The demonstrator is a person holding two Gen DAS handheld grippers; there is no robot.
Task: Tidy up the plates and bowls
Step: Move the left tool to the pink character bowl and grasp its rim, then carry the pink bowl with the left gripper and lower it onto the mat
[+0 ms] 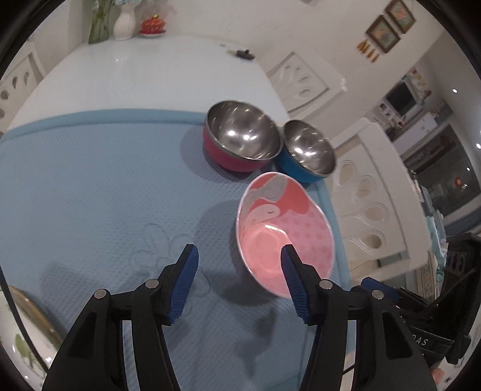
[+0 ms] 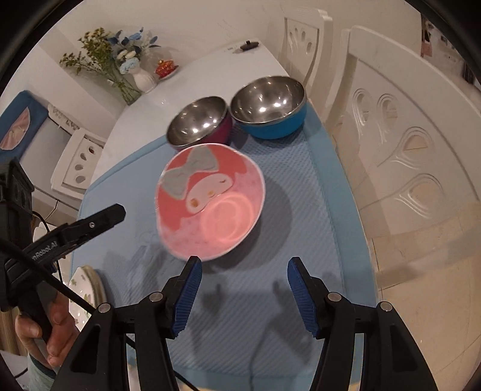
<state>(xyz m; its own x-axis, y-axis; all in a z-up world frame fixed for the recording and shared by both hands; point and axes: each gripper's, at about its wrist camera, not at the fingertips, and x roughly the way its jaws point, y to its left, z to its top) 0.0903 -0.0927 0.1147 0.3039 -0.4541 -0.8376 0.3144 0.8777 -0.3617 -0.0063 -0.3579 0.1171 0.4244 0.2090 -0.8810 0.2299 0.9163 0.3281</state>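
Observation:
A pink cartoon bowl [image 1: 285, 231] [image 2: 210, 204] sits on the blue mat [image 1: 90, 186] [image 2: 300, 228]. Behind it stand two steel-lined bowls side by side, touching: a red one [image 1: 240, 135] [image 2: 198, 120] and a blue one [image 1: 309, 147] [image 2: 270, 102]. My left gripper [image 1: 239, 255] hovers open over the pink bowl's left rim, with nothing pressed between its pads; the right wrist view shows its finger [image 2: 102, 219] clear of the bowl. My right gripper [image 2: 245, 264] is open just in front of the pink bowl, over bare mat.
A gold-rimmed floral plate [image 1: 30, 324] [image 2: 85, 288] lies at the mat's near left corner. The white table [image 1: 150, 75] runs back to a vase [image 1: 123, 24] and a small red dish. White chairs [image 2: 405, 135] stand along the right edge. A hand [image 2: 51, 334] holds the left gripper.

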